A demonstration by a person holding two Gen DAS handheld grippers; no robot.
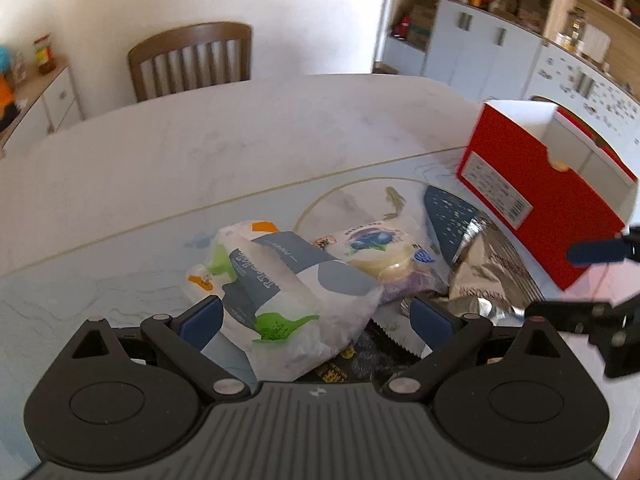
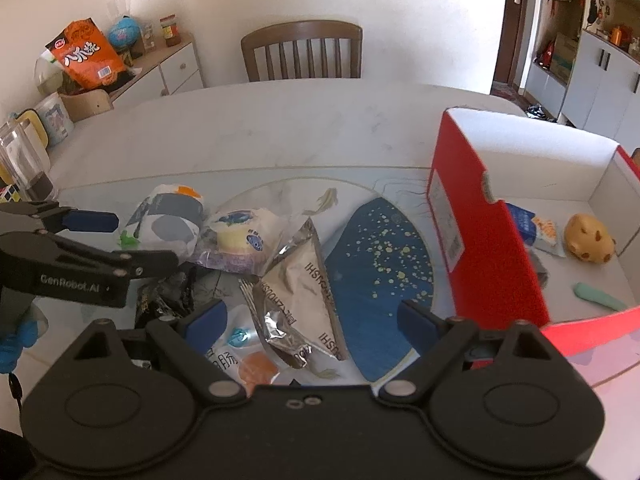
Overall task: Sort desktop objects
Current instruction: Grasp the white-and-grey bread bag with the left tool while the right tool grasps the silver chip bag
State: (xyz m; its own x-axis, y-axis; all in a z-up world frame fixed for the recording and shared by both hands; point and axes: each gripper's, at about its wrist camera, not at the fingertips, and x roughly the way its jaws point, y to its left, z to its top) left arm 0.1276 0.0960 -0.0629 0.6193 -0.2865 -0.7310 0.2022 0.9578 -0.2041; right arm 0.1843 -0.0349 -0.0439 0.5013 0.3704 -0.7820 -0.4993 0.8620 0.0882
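Note:
A pile of packets lies on the glass-topped table (image 1: 248,152). My left gripper (image 1: 318,316) is open, its blue fingers either side of a white tissue pack (image 1: 296,292) printed grey and green. The right wrist view shows this gripper (image 2: 120,240) at the left, beside the tissue pack (image 2: 168,224). My right gripper (image 2: 314,320) is open above a crumpled silver foil packet (image 2: 300,292). A wrapped cake (image 2: 240,236) lies between the two packs. The open red box (image 2: 480,232) on the right holds a yellow toy (image 2: 588,242), a blue packet (image 2: 520,220) and a green piece (image 2: 600,298).
A black snack packet (image 2: 164,300) lies under the pile, and a blue speckled fan shape (image 2: 380,264) shows beside the red box (image 1: 536,200). A wooden chair (image 2: 304,52) stands behind the table. A Rubik's cube (image 2: 10,194) and a clear jar (image 2: 20,156) sit far left.

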